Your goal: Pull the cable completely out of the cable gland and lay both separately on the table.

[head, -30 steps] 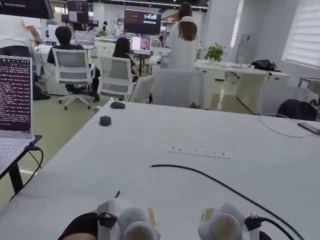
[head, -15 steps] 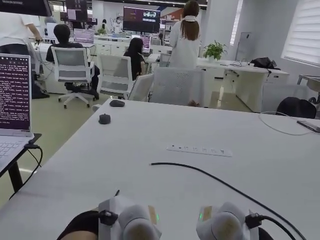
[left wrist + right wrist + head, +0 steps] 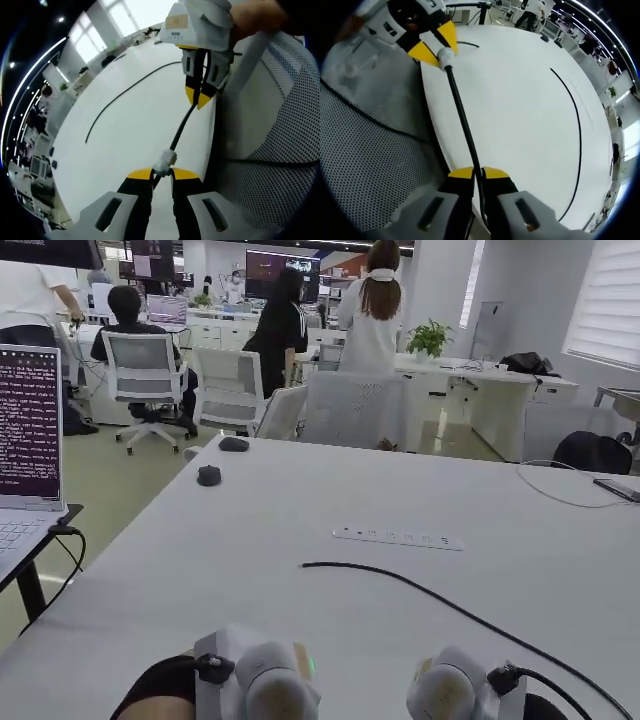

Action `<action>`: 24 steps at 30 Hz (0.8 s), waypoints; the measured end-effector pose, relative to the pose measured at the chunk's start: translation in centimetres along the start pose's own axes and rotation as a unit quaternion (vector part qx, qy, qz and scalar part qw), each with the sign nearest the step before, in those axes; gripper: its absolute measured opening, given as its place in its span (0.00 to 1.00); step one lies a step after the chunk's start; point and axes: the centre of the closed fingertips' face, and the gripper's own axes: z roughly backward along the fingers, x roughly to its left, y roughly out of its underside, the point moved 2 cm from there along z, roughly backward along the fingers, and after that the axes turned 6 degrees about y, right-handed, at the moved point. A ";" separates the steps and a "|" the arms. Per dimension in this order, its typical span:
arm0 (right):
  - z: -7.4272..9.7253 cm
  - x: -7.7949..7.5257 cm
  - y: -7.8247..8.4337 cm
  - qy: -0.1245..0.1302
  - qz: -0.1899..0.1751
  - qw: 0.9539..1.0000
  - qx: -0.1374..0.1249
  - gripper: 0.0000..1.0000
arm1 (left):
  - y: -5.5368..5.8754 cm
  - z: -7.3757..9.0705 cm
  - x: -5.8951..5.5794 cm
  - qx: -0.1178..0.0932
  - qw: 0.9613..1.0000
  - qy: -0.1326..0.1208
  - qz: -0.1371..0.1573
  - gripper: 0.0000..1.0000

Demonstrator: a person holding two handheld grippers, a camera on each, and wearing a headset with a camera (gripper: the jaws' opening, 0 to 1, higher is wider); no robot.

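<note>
In the left gripper view my left gripper (image 3: 157, 175) is shut on the white cable gland (image 3: 165, 161). The black cable (image 3: 182, 127) leaves the gland and runs straight to my right gripper (image 3: 200, 97), which is shut on it. In the right gripper view my right gripper (image 3: 477, 174) clamps the cable (image 3: 462, 115), which leads up to the gland (image 3: 445, 56) between the left gripper's yellow tips (image 3: 432, 47). The rest of the cable (image 3: 450, 612) lies in a long curve across the white table (image 3: 250, 540). Both grippers sit at the near table edge, left gripper (image 3: 255, 680) and right gripper (image 3: 450, 692).
A white power strip (image 3: 398, 538) lies beyond the cable. Two dark mice (image 3: 209, 477) (image 3: 234, 445) rest at the far left of the table, and a laptop (image 3: 25, 430) stands on a side stand. A mesh chair (image 3: 280, 130) is close behind the grippers. People stand and sit in the background.
Both grippers keep their hold, and the right one has shifted slightly right. In the background a person in dark clothes has stood up.
</note>
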 end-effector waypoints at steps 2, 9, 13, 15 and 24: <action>0.0 -0.2 0.3 0.003 -0.006 1.000 0.006 0.04 | 0.0 0.0 0.0 0.000 1.000 0.000 0.000 0.14; 0.1 1.3 -1.8 -0.024 0.016 0.999 -0.040 0.22 | -0.1 0.0 0.0 0.000 1.000 0.000 0.000 0.14; 1.2 2.6 -5.1 -0.056 0.018 0.990 -0.126 0.25 | 0.0 0.0 -0.1 0.002 1.000 0.002 -0.004 0.14; 1.7 2.9 -6.2 -0.064 0.024 0.986 -0.155 0.23 | -0.1 0.0 -0.1 0.000 1.000 0.002 -0.003 0.14; 2.3 3.5 -7.2 -0.069 0.050 0.979 -0.186 0.06 | -0.3 -0.1 -0.5 -0.002 1.000 0.009 -0.012 0.14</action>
